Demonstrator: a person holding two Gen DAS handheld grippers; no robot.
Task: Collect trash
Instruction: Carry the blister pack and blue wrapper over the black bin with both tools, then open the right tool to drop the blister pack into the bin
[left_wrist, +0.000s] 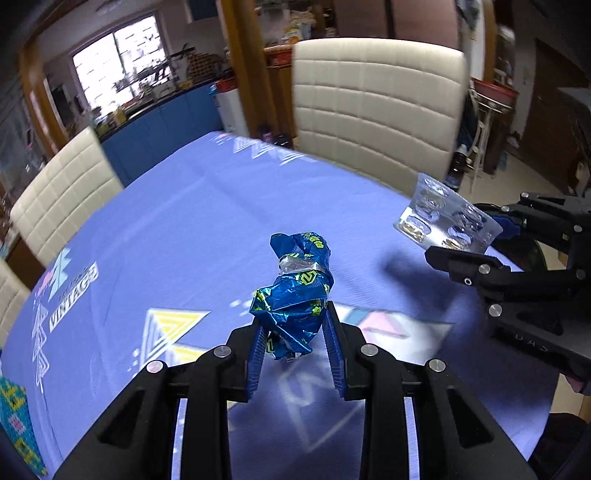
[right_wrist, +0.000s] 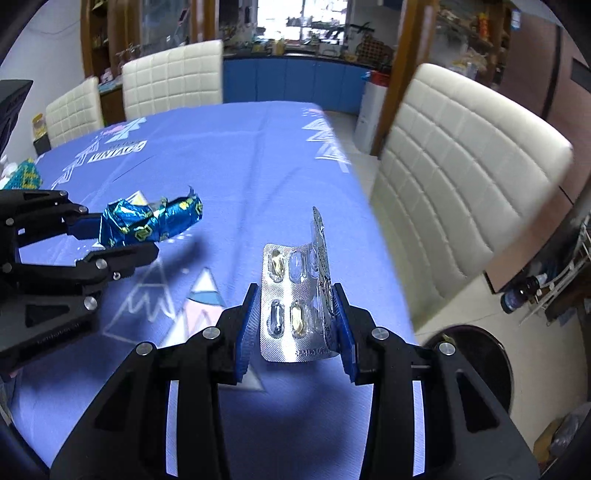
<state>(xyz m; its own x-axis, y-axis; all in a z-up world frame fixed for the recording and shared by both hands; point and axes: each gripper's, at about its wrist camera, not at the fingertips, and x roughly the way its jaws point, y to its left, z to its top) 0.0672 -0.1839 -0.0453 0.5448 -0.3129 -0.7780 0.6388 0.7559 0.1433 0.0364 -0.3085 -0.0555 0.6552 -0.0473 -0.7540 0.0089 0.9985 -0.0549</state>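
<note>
My left gripper (left_wrist: 295, 325) is shut on a crumpled blue foil wrapper (left_wrist: 297, 291) and holds it above the blue tablecloth (left_wrist: 184, 229). The same wrapper (right_wrist: 147, 221) and the left gripper (right_wrist: 122, 240) show at the left of the right wrist view. My right gripper (right_wrist: 295, 306) is shut on a bent silver pill blister pack (right_wrist: 295, 295), held above the table near its right edge. That pack (left_wrist: 443, 218) and the right gripper (left_wrist: 461, 240) show at the right of the left wrist view.
Cream padded chairs (left_wrist: 376, 107) (right_wrist: 458, 177) stand around the table. A dark round bin (right_wrist: 476, 365) sits on the floor to the right of the table. A patterned box (left_wrist: 18, 424) lies at the table's left edge.
</note>
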